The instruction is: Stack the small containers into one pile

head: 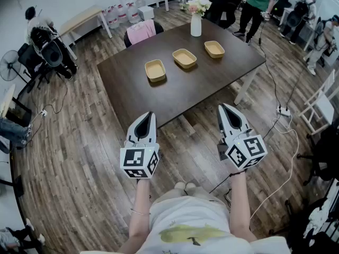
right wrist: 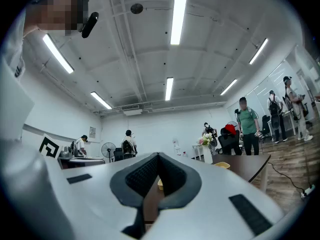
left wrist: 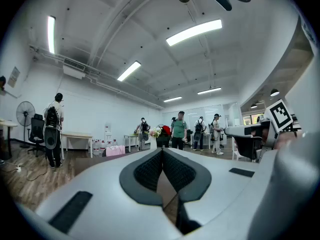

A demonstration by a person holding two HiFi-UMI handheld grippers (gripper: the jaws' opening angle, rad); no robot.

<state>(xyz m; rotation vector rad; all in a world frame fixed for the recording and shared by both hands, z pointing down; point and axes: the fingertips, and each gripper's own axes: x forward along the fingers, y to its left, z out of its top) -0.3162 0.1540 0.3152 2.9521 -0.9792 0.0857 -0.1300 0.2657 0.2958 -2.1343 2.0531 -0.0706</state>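
tee: white tee (head: 190, 224) w/ a yellow print is sitting right under the cam, closest thing in shot.
left claw: left claw (head: 150, 115) is hanging level over the wood floor (head: 79, 157), short of the table's near edge. Jaws are pressing together at the tips, nothing between 'em; its own cam is showing the same (left wrist: 162, 150).
right claw: right claw (head: 223, 107) is doing the same thing on the other side, level, jaws fully closed and gripping nothing (right wrist: 157, 155).
table: dark table (head: 212, 81) is standing ahead of both claws, well apart from them.
containers: 3 small tan tubs are sitting in a diagonal row mid-table, none touching, none stacked. Left container (head: 155, 70) is lying nearest the claws, then the middle container (head: 184, 58), then the right container (head: 214, 48) farthest back.
vase: white vase (head: 196, 24) w/ flowers is standing at the table's far edge, behind the tubs.
bg: ppl (head: 257, 4) are standing around beyond the table, and a pink cloth (head: 140, 31) is hanging over a chair at the far side.
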